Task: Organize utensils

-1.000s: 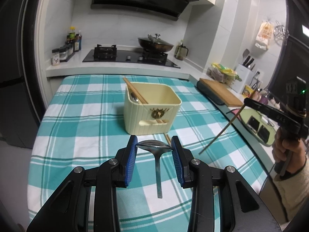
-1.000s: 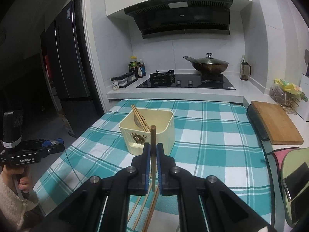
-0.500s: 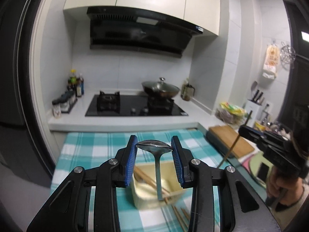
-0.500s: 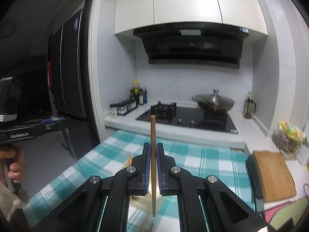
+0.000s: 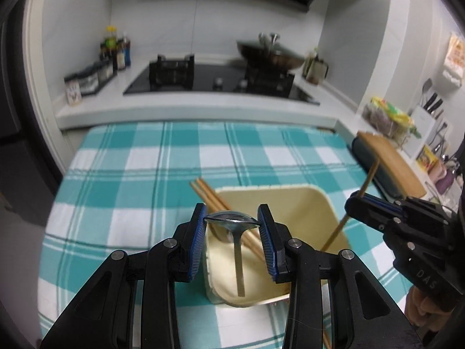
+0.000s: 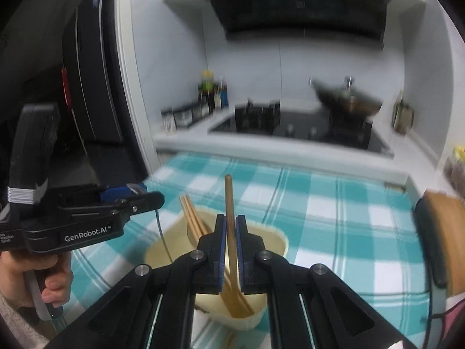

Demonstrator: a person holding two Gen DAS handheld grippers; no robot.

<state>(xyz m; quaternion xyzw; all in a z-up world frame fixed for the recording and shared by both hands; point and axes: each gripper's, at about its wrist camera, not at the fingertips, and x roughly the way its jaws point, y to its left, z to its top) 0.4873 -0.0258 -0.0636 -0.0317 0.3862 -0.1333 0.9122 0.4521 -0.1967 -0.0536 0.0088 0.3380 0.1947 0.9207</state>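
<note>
Over the checked worktop (image 5: pixel 139 174), my left tool (image 5: pixel 231 223) grips a metal spoon (image 5: pixel 232 224) by its bowl, the handle hanging down into the cream tub (image 5: pixel 319 203). My right tool (image 6: pixel 230 226) is clamped on a single chopstick (image 6: pixel 228 197), its lower end inside the same tub, where more chopsticks (image 5: pixel 212 197) lean against the rim.
</note>
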